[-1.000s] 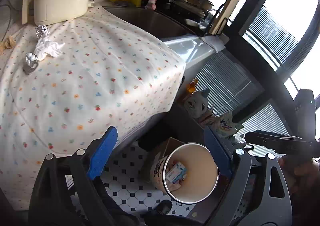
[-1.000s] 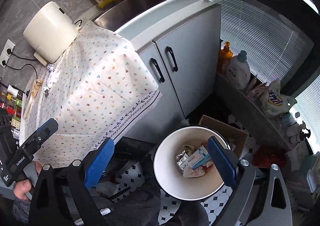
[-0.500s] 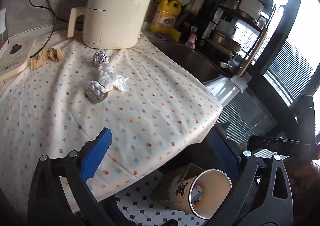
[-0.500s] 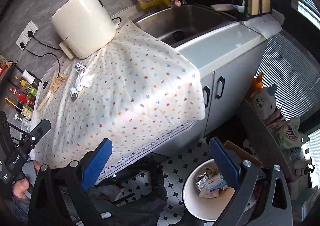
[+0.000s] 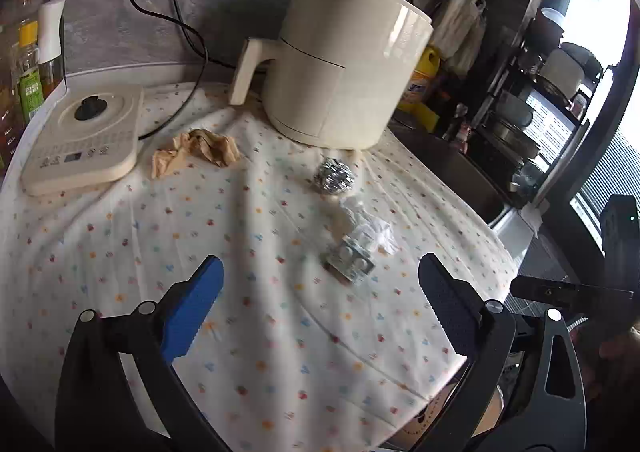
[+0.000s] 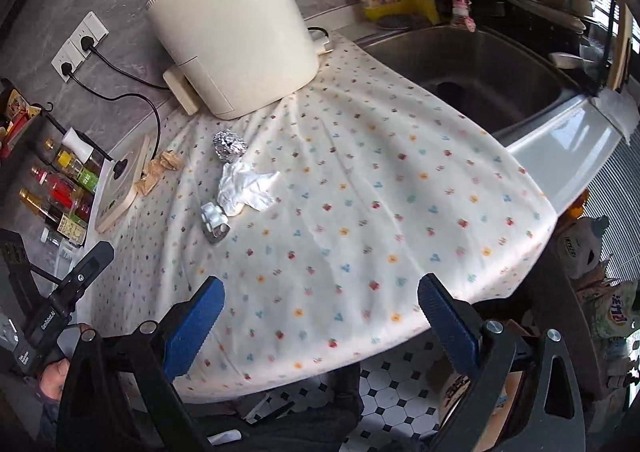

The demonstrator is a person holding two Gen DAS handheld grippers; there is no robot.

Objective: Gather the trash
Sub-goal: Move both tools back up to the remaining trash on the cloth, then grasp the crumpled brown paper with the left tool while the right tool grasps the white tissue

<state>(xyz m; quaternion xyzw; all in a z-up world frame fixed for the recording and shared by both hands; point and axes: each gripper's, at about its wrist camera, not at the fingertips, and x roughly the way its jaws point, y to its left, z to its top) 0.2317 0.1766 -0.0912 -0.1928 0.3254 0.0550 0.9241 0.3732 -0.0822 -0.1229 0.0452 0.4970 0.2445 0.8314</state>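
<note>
On the dotted tablecloth (image 5: pixel 256 244) lie a silver pill blister pack (image 5: pixel 351 259), a crumpled white tissue (image 5: pixel 366 226), a foil ball (image 5: pixel 334 175) and a crumpled brown paper (image 5: pixel 196 151). My left gripper (image 5: pixel 320 308) hovers open over the cloth, just short of the blister pack, nothing between its fingers. In the right wrist view the blister pack (image 6: pixel 214 221), tissue (image 6: pixel 246 187), foil ball (image 6: pixel 229 145) and brown paper (image 6: pixel 158 171) sit well beyond my right gripper (image 6: pixel 320 316), which is open and empty above the cloth's near edge.
A cream air fryer (image 5: pixel 344 67) stands behind the trash, a cream cooktop (image 5: pixel 84 135) at the left with bottles (image 6: pixel 60 187) beside it. A steel sink (image 6: pixel 472 71) lies right of the cloth. The paper bin's rim (image 5: pixel 464 416) peeks below the table edge.
Both grippers swung up and away from the paper bin on the floor to above the table; the bin has dropped almost out of view, and the trash on the cloth is now ahead.
</note>
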